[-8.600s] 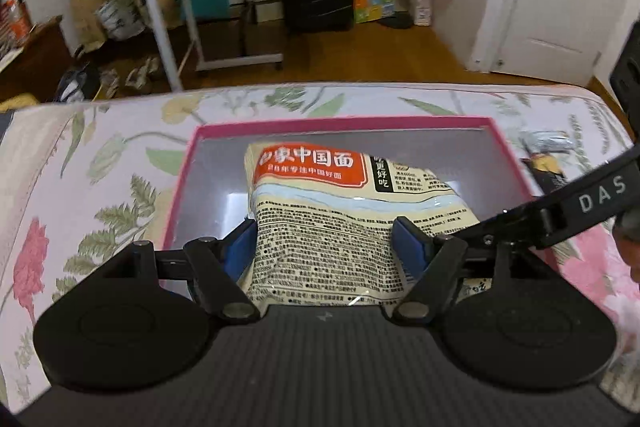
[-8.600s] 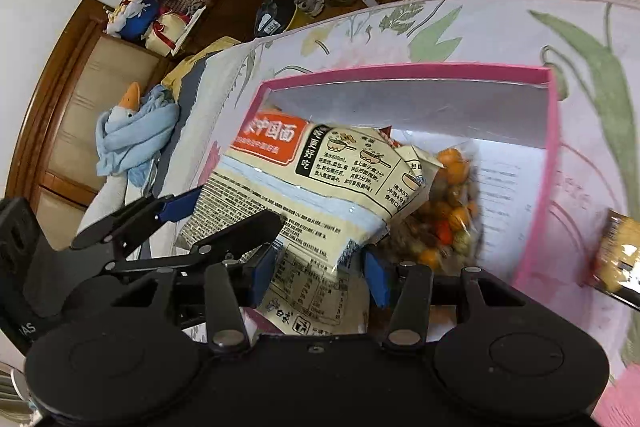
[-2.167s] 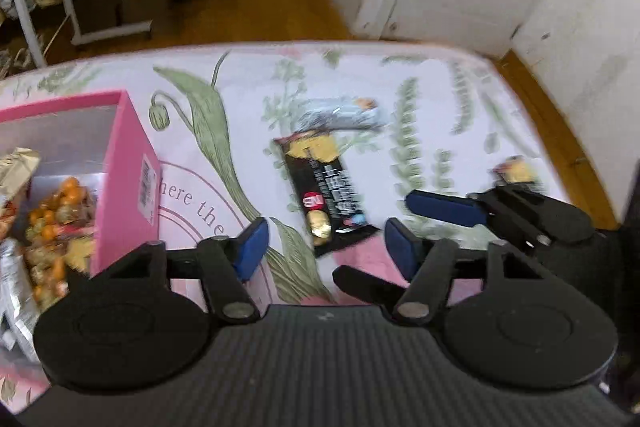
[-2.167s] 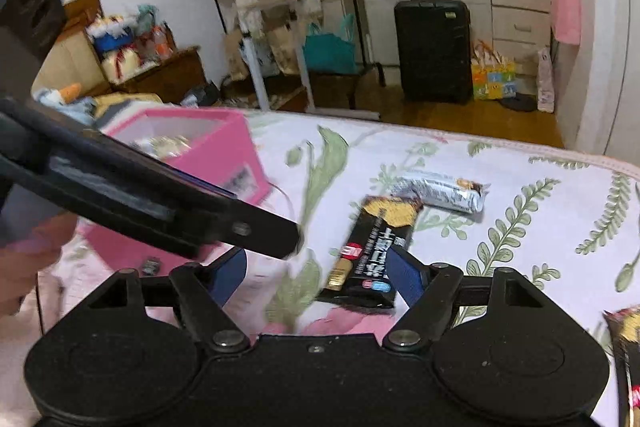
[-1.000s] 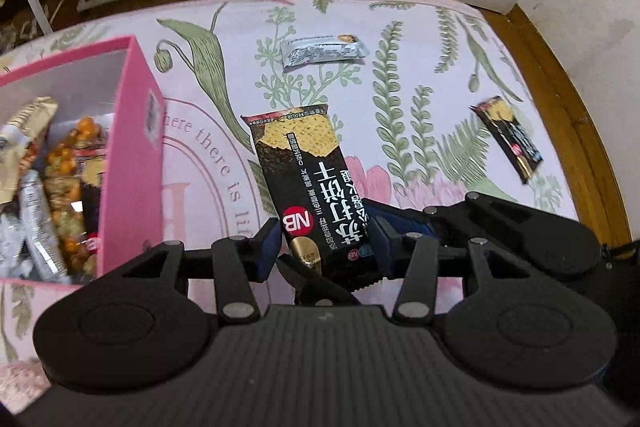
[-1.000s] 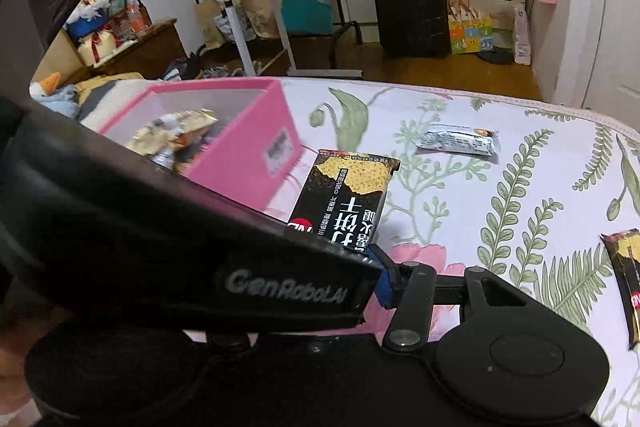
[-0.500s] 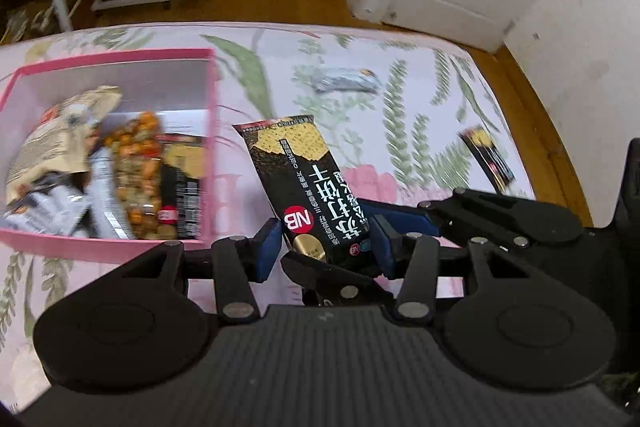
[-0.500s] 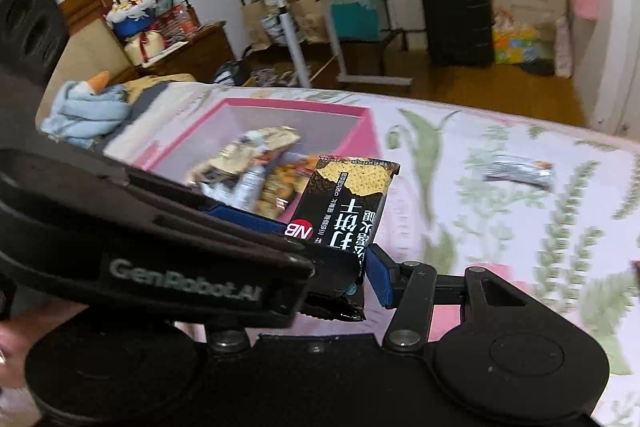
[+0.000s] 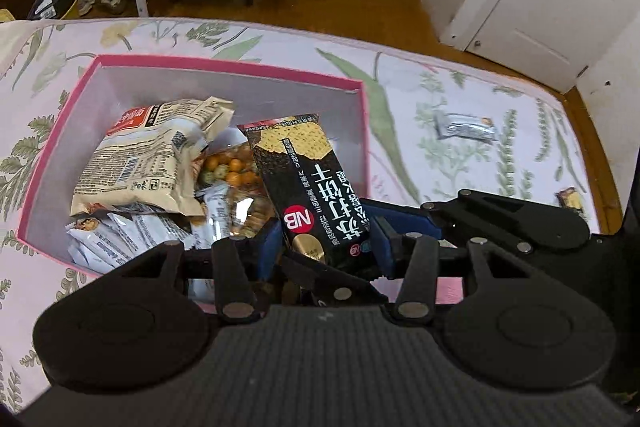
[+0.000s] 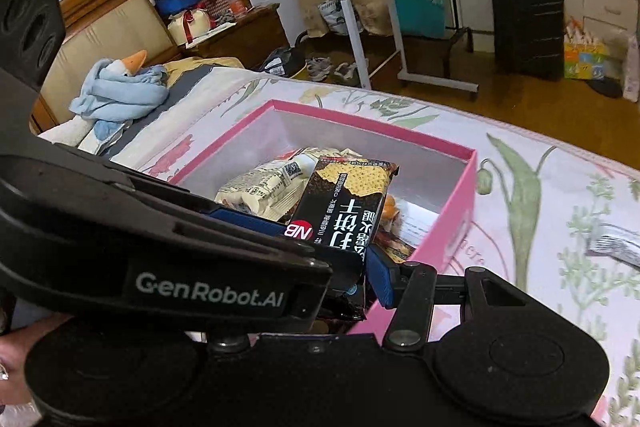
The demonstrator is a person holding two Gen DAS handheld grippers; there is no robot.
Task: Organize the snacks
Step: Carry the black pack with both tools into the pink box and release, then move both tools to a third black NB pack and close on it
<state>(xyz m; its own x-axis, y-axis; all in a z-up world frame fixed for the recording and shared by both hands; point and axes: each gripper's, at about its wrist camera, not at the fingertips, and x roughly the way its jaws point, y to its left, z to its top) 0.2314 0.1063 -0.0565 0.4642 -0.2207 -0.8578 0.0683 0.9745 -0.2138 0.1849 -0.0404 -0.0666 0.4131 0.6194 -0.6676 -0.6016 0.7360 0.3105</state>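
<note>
Both grippers hold one black cracker packet [image 9: 308,183] by its near end, above the pink box [image 9: 224,65]. My left gripper [image 9: 324,247] is shut on the packet's sides. My right gripper [image 10: 340,263] is also shut on the packet [image 10: 348,207]; its left finger is hidden behind the left gripper's body. The box [image 10: 460,203] holds a beige noodle bag [image 9: 148,159], a bag of orange nuts [image 9: 232,175] and several white bars [image 9: 116,239].
The box sits on a floral bedspread [image 9: 460,131]. A silver snack bar [image 9: 464,126] and a small dark packet [image 9: 570,198] lie on the bedspread at the right. A blue goose toy [image 10: 120,87] lies at the bed's far left.
Both grippers have carried the cracker packet leftward from the bedspread to above the box. It now hangs over the box's contents.
</note>
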